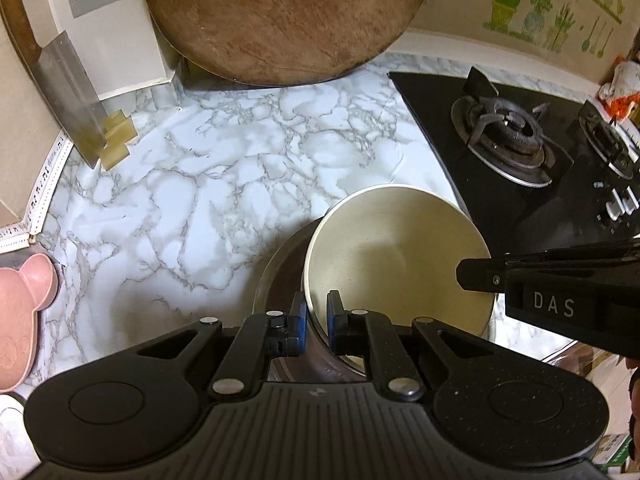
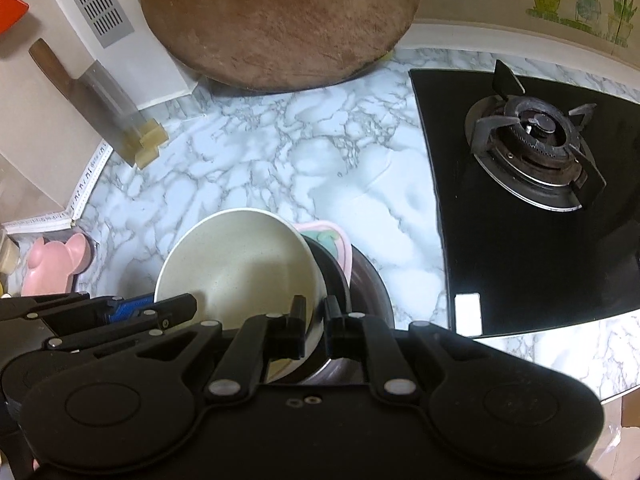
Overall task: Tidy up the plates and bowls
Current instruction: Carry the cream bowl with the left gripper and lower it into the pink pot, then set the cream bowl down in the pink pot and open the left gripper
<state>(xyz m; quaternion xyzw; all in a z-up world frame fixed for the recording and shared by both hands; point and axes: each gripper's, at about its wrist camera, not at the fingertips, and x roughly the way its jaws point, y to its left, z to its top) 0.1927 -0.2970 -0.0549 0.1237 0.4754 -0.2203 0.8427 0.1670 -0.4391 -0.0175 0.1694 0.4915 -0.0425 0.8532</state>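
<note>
A cream bowl [image 1: 396,256] is held tilted over a dark brown bowl [image 1: 280,272] on the marble counter. My left gripper [image 1: 317,314] is shut on the cream bowl's left rim. My right gripper [image 2: 315,322] is shut on the same cream bowl [image 2: 236,268] at its right rim; it shows from the side in the left wrist view [image 1: 476,276]. In the right wrist view the dark bowl [image 2: 368,284] lies under it with a small pink plate [image 2: 332,240] inside. A pink bear-shaped dish [image 1: 20,304] sits at the far left; it also shows in the right wrist view [image 2: 56,268].
A round wooden chopping board [image 1: 280,20] leans on the back wall. A cleaver [image 1: 68,92] stands in a holder at the left. A black gas hob [image 1: 520,148] fills the right side. Marble counter [image 1: 200,160] lies between them.
</note>
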